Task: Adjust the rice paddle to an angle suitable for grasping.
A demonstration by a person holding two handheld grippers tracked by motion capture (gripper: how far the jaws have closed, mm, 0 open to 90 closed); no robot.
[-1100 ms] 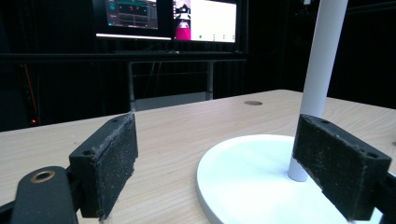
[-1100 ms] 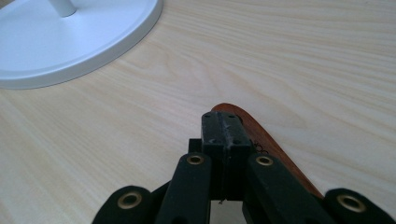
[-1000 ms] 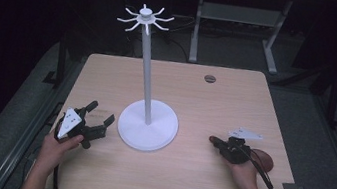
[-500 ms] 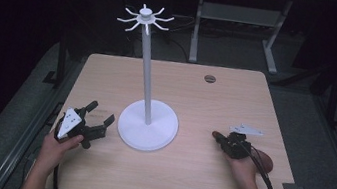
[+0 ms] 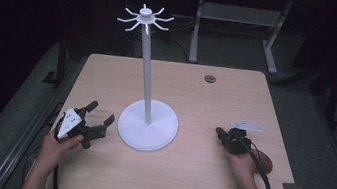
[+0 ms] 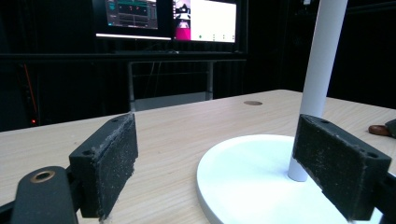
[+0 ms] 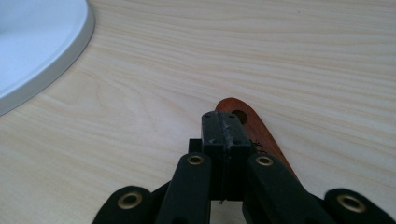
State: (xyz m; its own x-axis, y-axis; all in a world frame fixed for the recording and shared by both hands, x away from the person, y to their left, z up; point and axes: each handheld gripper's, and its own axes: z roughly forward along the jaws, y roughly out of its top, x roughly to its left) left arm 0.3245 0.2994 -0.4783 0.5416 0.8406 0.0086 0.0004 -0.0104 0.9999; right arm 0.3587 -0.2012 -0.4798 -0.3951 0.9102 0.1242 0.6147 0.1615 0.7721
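The right gripper (image 7: 223, 135) is clenched tight, jaws pressed together just above a reddish wooden handle (image 7: 254, 126) lying flat on the table (image 5: 194, 179); whether it pinches the handle I cannot tell. The left gripper (image 5: 96, 121) rests spread wide, empty, beside the white stand (image 5: 147, 130).

From above I see the counter (image 5: 196, 98) evenly lit from overhead while the room around it sinks into near black. The white stand (image 5: 146, 129) casts almost no shadow. Bright monitors (image 6: 170, 18) glare behind my left gripper (image 6: 215, 168); its near pads (image 6: 112, 163) look soft and slightly blurred.
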